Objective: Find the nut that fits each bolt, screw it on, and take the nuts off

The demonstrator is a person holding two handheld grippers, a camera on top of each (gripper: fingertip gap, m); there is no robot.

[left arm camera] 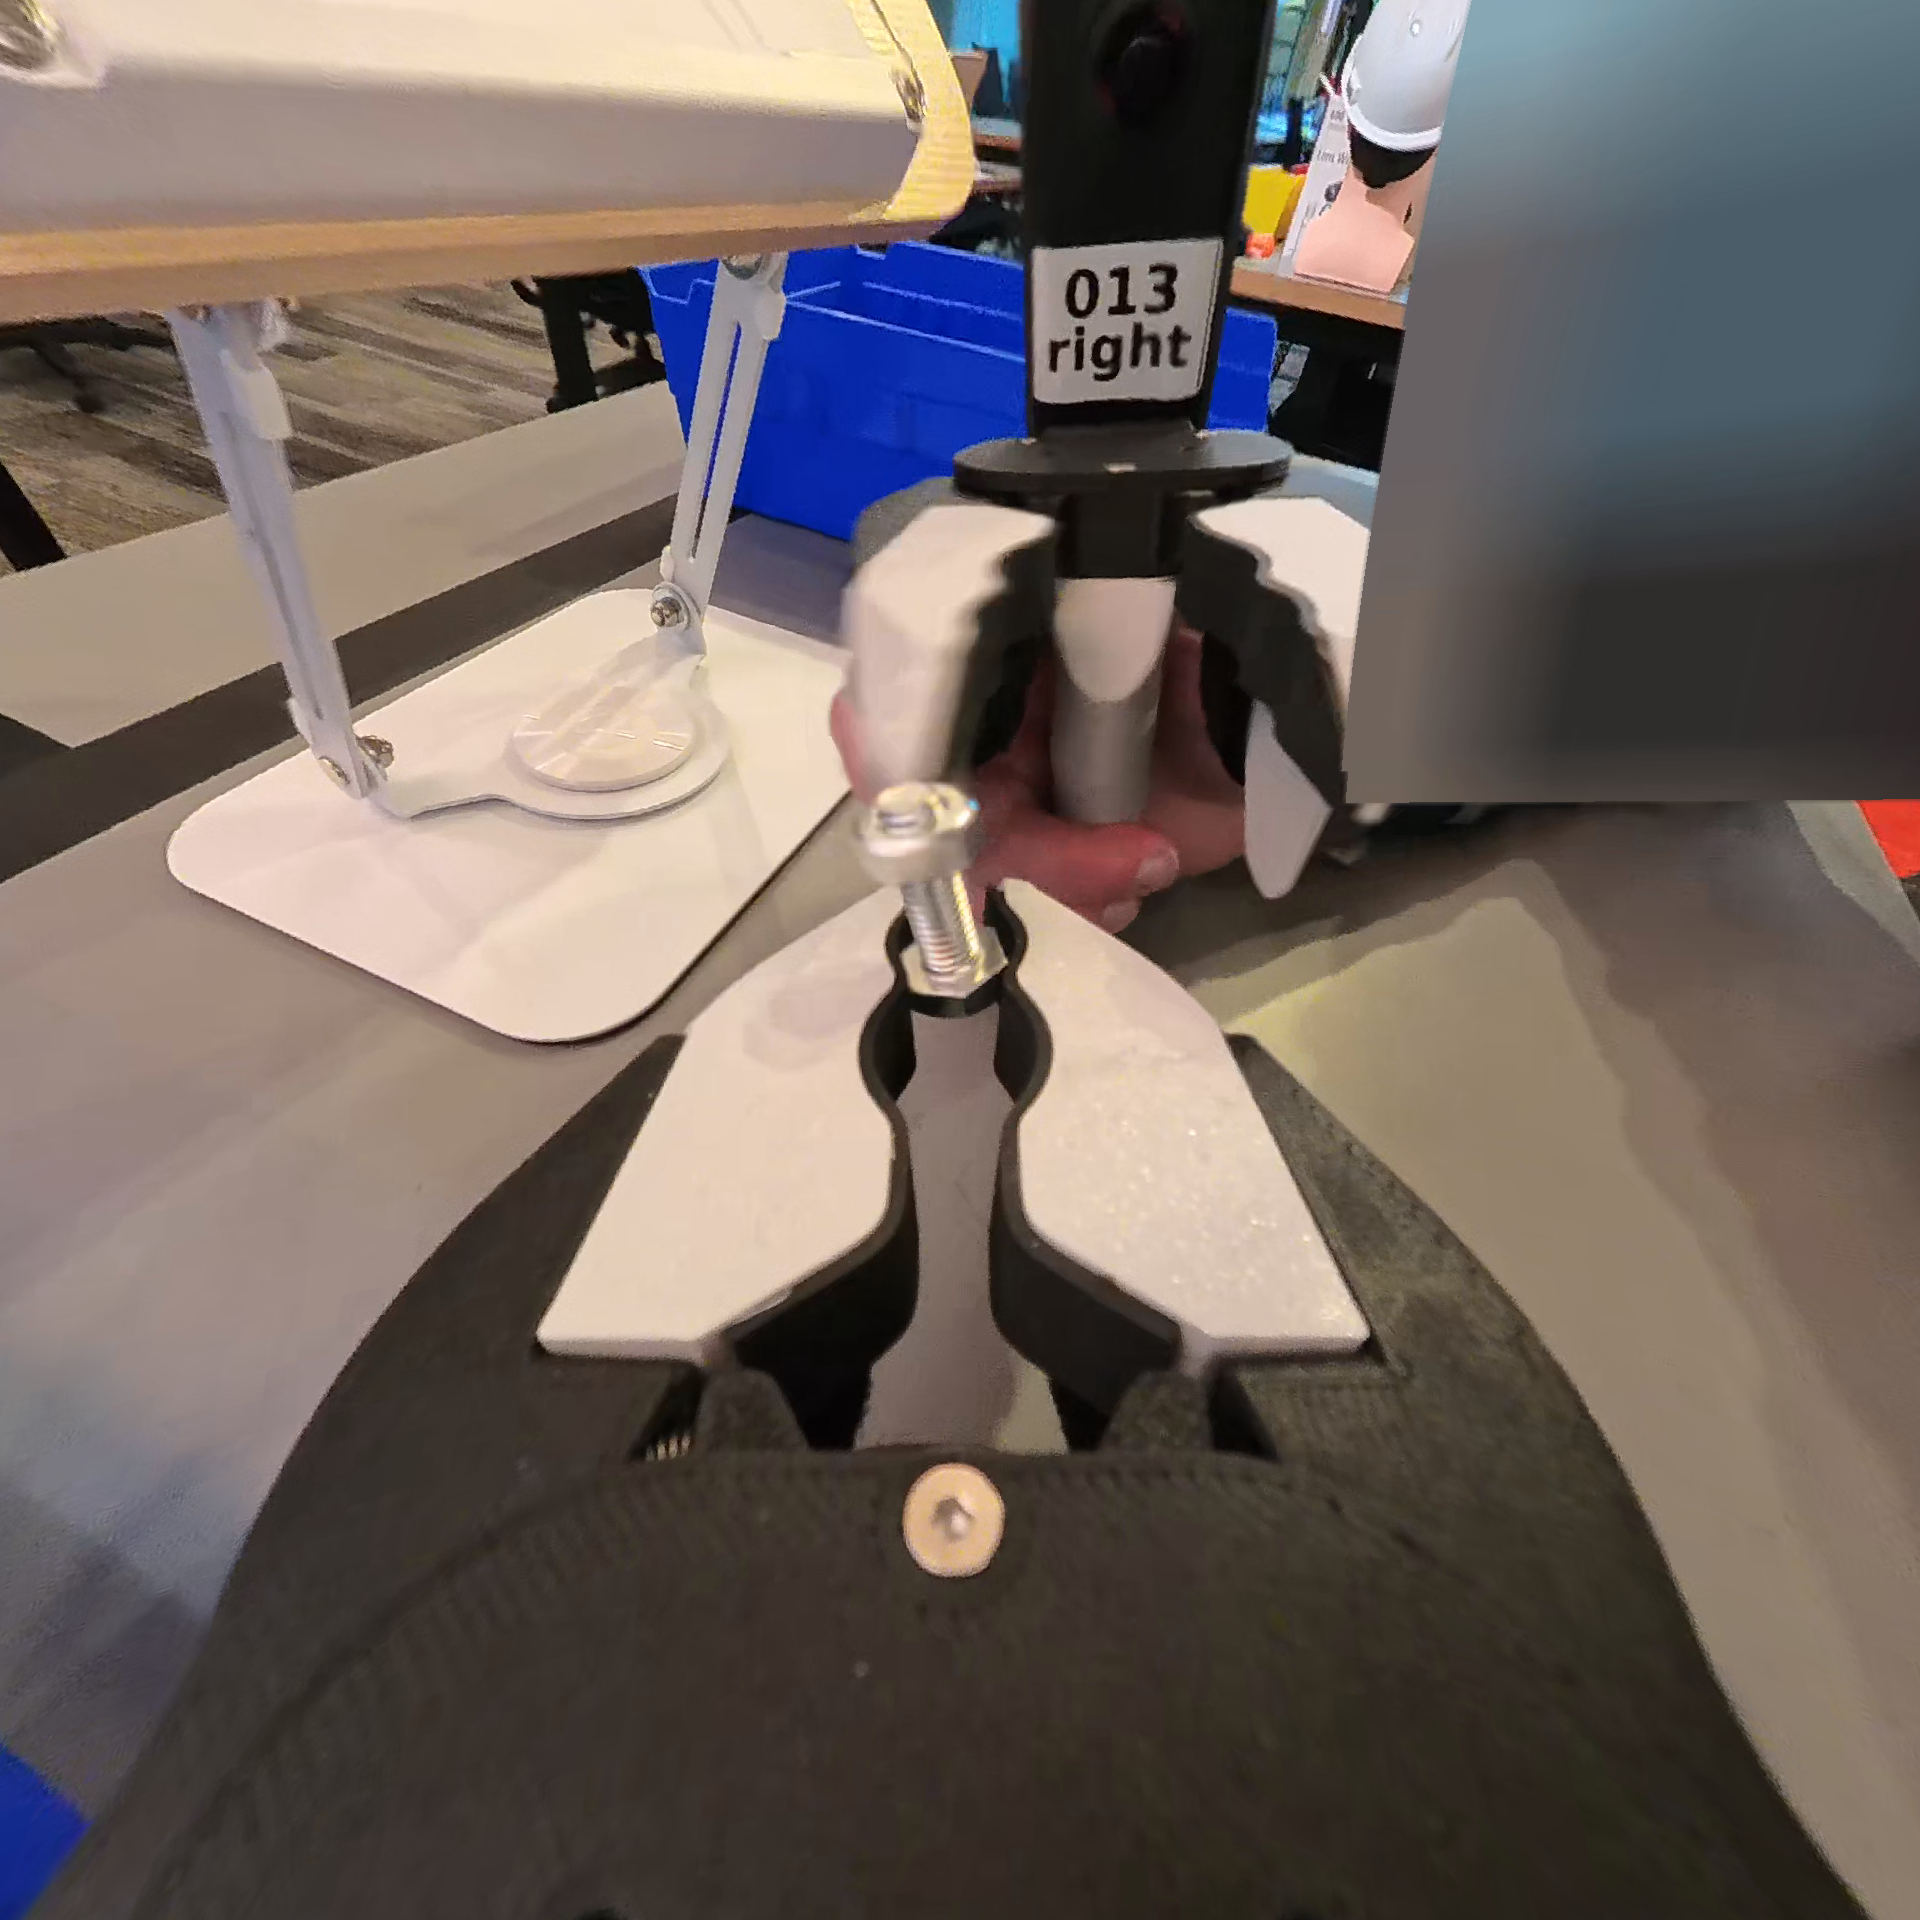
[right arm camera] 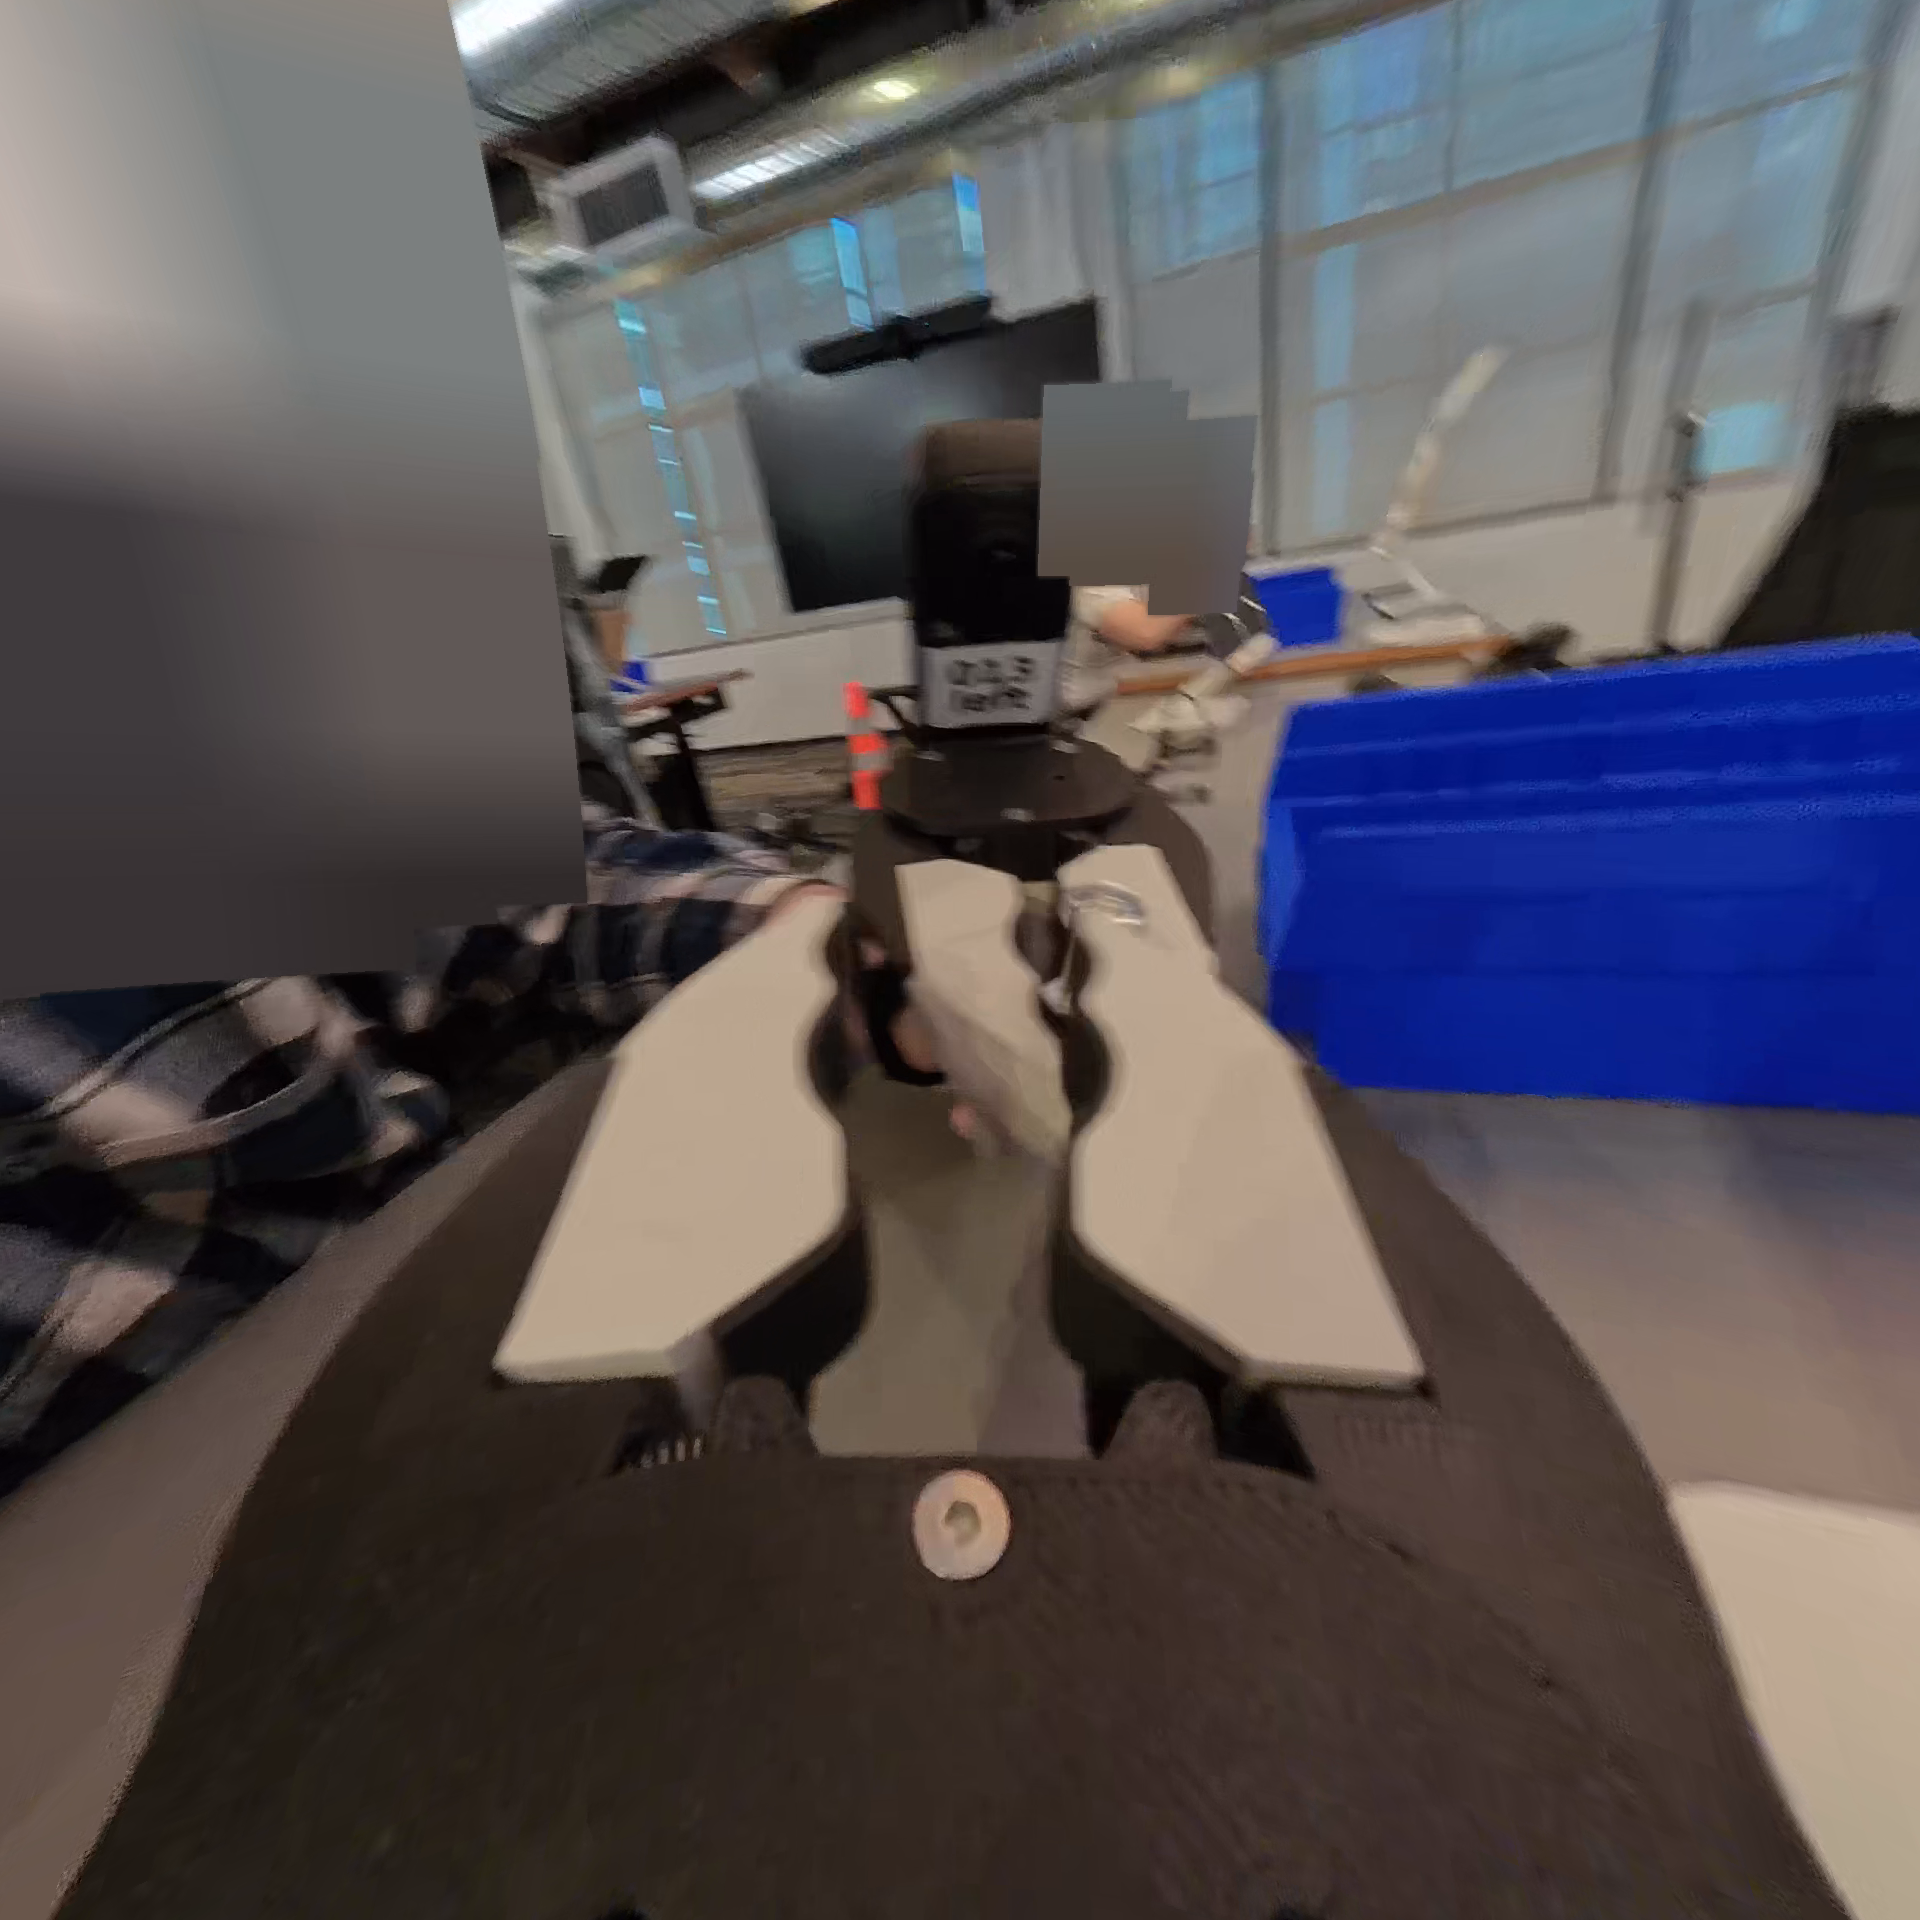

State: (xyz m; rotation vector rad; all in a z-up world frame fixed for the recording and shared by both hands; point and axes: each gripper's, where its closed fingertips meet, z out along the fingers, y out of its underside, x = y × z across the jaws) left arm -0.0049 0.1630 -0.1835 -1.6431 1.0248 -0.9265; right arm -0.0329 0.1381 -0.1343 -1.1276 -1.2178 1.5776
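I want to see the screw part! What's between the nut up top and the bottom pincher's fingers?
Bare bolt thread, seen in the left wrist view, runs from the nut to the left gripper.

Right wrist view blurred, laptop stand [left arm camera: 436,125] cropped

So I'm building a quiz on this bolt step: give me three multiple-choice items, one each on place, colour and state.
1. Where does the nut sit on the bolt?
A. far end from the left gripper
B. on the table
C. in the bin

2. What colour is the bin?
A. red
B. blue
C. green

3. How does the right gripper stand?
A. fingers spread
B. shut tight
C. absent

A: the nut caps the bolt's far end, opposite the left gripper.
B: the bin is blue.
A: its fingers stand wide apart.
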